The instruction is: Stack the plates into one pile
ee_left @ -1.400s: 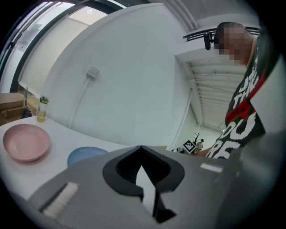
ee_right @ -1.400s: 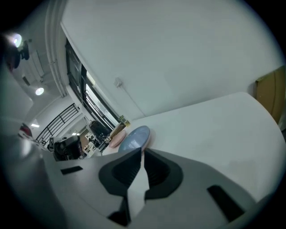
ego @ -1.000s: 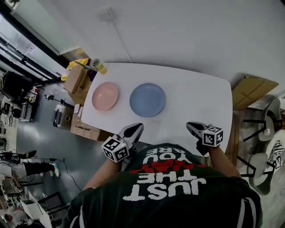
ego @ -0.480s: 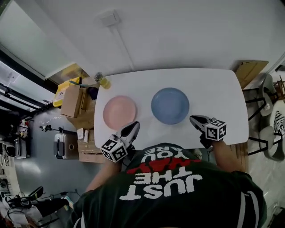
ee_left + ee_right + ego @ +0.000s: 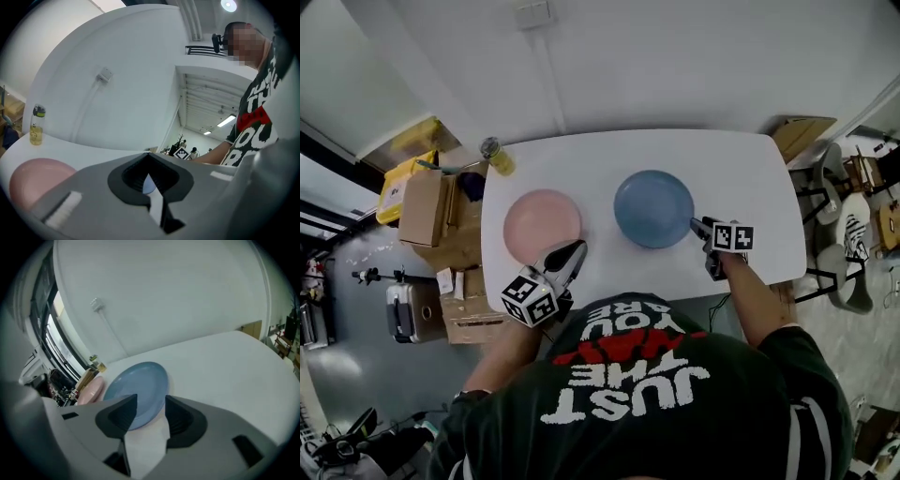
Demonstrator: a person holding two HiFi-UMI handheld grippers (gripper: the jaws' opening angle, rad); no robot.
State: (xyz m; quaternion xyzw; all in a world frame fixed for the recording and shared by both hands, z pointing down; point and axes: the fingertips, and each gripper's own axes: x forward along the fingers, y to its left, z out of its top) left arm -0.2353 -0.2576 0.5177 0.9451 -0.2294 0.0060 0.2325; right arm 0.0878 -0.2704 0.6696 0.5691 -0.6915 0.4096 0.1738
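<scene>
A pink plate (image 5: 542, 225) and a blue plate (image 5: 653, 208) lie side by side on the white table (image 5: 741, 178), pink on the left. My left gripper (image 5: 569, 253) hovers at the pink plate's near right edge. Its jaws are shut with nothing in them (image 5: 149, 164), and the pink plate (image 5: 37, 180) lies low to their left. My right gripper (image 5: 697, 226) points down at the blue plate's right rim. Its jaws have just been opening and stand apart (image 5: 150, 404). The blue plate (image 5: 136, 392) shows through the gap, and the pads do not press on it.
A small bottle (image 5: 497, 157) of yellow liquid stands at the table's far left corner. Cardboard boxes (image 5: 427, 206) sit on the floor to the left of the table. Chairs (image 5: 848, 253) stand to the right. A wall runs behind the table.
Both grippers have moved forward over the table. The left now sits by the pink plate. The right has tipped down to the blue plate's rim.
</scene>
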